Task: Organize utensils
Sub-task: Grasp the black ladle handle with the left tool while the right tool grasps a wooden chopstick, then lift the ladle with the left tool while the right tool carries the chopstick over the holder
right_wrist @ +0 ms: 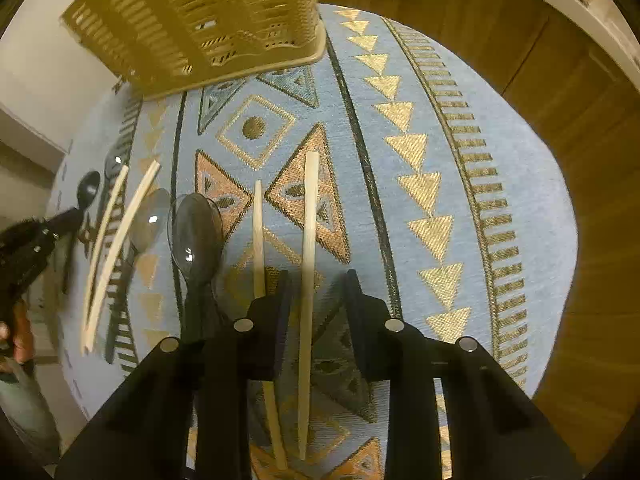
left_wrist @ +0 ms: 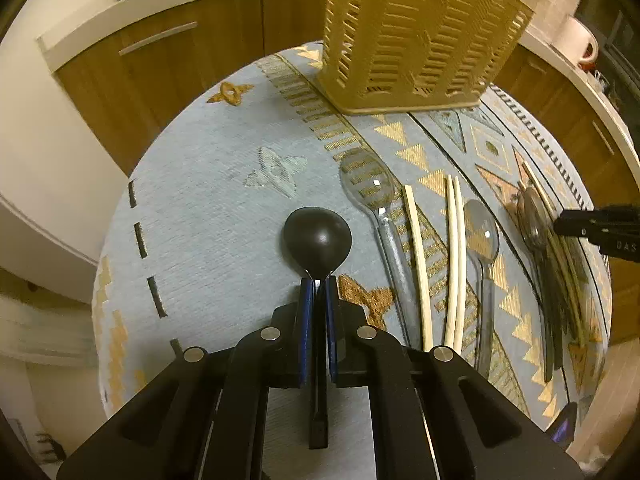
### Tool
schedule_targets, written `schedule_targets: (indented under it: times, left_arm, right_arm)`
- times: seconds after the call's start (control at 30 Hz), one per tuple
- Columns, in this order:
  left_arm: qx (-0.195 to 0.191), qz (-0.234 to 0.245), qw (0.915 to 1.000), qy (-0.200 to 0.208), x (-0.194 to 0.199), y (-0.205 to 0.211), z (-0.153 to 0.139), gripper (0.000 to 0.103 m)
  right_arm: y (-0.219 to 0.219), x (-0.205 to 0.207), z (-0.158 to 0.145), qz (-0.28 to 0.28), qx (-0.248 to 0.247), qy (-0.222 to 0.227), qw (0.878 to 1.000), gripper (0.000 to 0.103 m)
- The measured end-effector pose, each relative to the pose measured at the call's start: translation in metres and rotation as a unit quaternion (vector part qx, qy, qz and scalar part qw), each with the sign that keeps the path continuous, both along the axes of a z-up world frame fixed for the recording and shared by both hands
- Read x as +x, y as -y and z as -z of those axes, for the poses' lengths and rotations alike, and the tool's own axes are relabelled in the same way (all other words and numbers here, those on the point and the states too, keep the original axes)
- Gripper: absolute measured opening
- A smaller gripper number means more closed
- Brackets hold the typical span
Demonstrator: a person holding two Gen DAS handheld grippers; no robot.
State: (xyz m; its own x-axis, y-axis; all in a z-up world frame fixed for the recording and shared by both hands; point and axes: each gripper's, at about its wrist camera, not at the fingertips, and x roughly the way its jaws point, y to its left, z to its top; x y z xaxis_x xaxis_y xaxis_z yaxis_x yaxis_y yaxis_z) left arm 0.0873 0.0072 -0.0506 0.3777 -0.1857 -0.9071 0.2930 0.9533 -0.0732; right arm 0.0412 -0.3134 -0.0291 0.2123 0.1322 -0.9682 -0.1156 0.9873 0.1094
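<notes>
on a round table (left_wrist: 208,200) under a pale blue cloth with gold triangles, beside wooden kitchen cabinets (left_wrist: 160,52): left gripper (left_wrist: 319,280), jaws pressed together, pinching the neck of a black spoon (left_wrist: 318,236), bowl just ahead of the blue pads, handle running back between the fingers. right gripper (right_wrist: 316,280), pointing steeply down, jaws partly spread and straddling one pale chopstick (right_wrist: 309,240), which lies flat on the cloth between the pads, close to the left-hand pad, with a clear gap on the other side; no pressing contact visible. second pale chopstick (right_wrist: 258,232) just outside that left-hand pad, passing under the finger. smoky clear spoon (right_wrist: 196,232) beside it, bowl up. further left in the right wrist view, another clear spoon (right_wrist: 150,220), a pair of pale chopsticks (right_wrist: 116,240), and a hand (right_wrist: 16,340) gripping the other tool. beige slotted utensil basket (left_wrist: 416,36) upright at the far side of the table, well apart from both grippers. clear spoon (left_wrist: 366,184) and single chopstick (left_wrist: 418,256) to the right of the black spoon in the left wrist view.
</notes>
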Motion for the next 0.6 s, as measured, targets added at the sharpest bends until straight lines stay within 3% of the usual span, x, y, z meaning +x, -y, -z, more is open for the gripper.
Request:
schedule_targets:
  times: [0.17, 0.27, 0.4, 0.5, 0.6]
  left_arm:
    - [0.016, 0.028, 0.9993, -0.02, 0.003, 0.008, 0.0, 0.01]
    - [0.045, 0.052, 0.9973, -0.028, 0.006, 0.018, 0.0, 0.008]
    - [0.076, 0.065, 0.9947, -0.022, 0.005, 0.026, 0.0, 0.005]
    - [0.047, 0.055, 0.9972, -0.015, 0.005, 0.023, -0.004, 0.005]
    - [0.004, 0.039, 0.9991, 0.017, 0.001, 0.014, -0.019, 0.005]
  right_arm:
    - [-0.016, 0.006, 0.003, -0.031, -0.041, -0.012, 0.999, 0.014]
    - [-0.023, 0.007, 0.003, -0.048, -0.058, -0.013, 0.997, 0.006]
    - [-0.028, 0.007, 0.002, -0.054, -0.058, -0.006, 0.997, 0.005]
    - [-0.024, -0.003, -0.005, -0.05, -0.043, 0.008, 0.998, 0.005]
    - [-0.021, -0.011, -0.022, -0.05, -0.021, 0.047, 0.997, 0.005]
